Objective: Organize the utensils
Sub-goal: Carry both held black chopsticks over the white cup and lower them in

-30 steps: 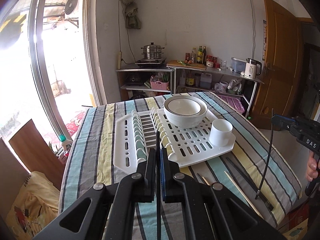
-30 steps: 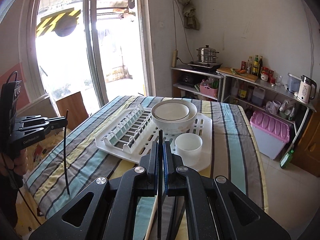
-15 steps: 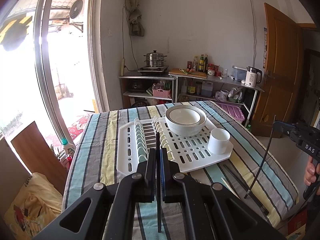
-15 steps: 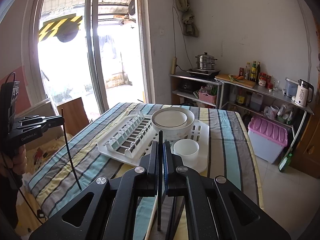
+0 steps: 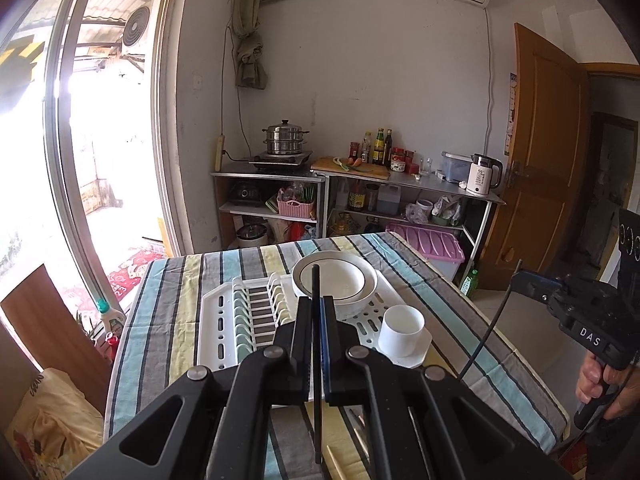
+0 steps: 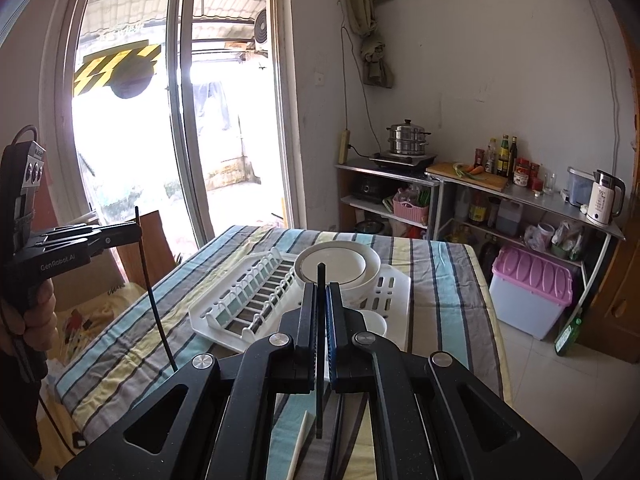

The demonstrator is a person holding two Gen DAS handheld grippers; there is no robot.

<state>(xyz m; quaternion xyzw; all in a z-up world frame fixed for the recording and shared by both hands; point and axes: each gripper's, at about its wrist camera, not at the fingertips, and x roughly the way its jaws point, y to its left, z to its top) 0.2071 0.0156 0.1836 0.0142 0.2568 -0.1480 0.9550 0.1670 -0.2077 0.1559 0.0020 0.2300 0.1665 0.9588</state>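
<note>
My left gripper (image 5: 316, 300) is shut on a black chopstick (image 5: 317, 420) that stands upright between its pads, held above the striped table. My right gripper (image 6: 321, 286) is shut on a second black chopstick (image 6: 319, 400) in the same way. Each gripper shows in the other's view: the right gripper (image 5: 524, 282) with its chopstick (image 5: 484, 336) hanging down over the table's right edge, the left gripper (image 6: 134, 232) with its chopstick (image 6: 156, 308) hanging over the left edge. Ahead lie a white dish rack (image 5: 218, 320), a white bowl (image 5: 334, 284) and a white cup (image 5: 402, 330).
More chopsticks lie on the striped cloth under the grippers, among them a pale one (image 6: 300, 440). A person's hand (image 5: 600, 380) holds the right gripper. Shelves with a steamer pot (image 5: 285, 142), bottles and a kettle (image 5: 482, 174) stand behind the table. A pink-lidded bin (image 6: 532, 292) sits on the floor.
Both grippers have risen with their chopsticks, the left one more, so the table and rack sit lower and farther off. The hanging chopstick tips have lifted off the cloth.
</note>
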